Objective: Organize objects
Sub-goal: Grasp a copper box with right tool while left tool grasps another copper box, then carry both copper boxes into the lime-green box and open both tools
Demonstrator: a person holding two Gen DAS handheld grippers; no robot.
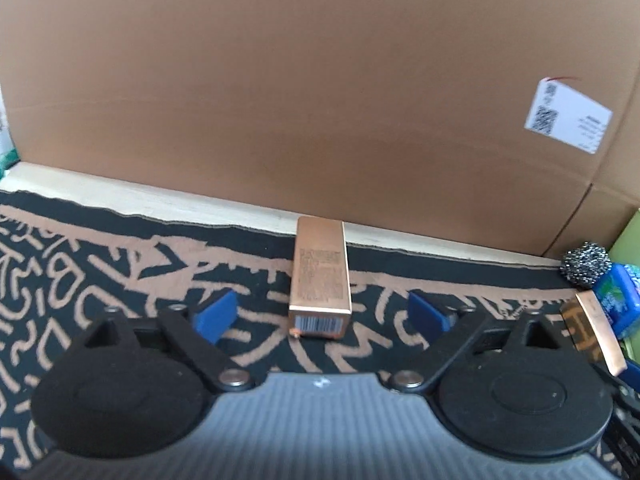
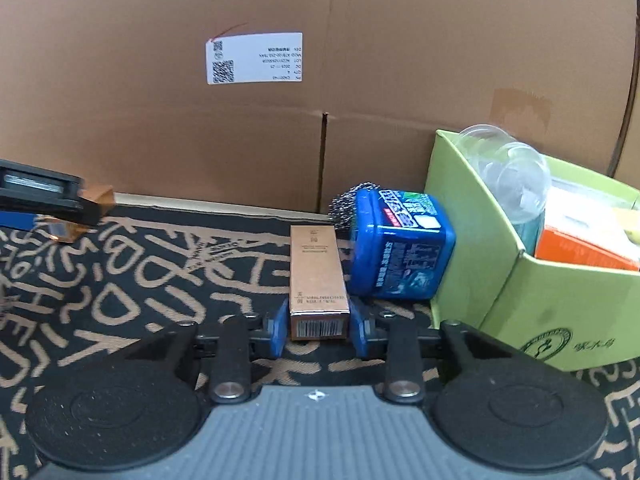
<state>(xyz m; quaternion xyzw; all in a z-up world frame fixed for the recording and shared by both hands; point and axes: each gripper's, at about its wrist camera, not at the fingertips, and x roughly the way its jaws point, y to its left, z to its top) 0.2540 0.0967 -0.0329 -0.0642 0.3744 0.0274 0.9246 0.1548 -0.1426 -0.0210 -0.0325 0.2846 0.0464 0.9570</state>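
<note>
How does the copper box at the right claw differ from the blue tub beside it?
The copper box is slim and lies flat; the blue tub is broader and tilted. The right claw grips the copper box; the blue tub stands free. Both rest on the patterned cloth.

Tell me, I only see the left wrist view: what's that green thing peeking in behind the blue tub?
Observer: A green carton, open on top, with clear cups and an orange pack inside.
Operator: Is the other hand-held gripper holding anything?
Observer: Yes. The right hand-held gripper has its pads against both sides of a second copper box lying on the cloth.
Operator: Is the tub inside the carton?
Observer: No. The tub sits tilted outside it, just left of its wall.
</note>
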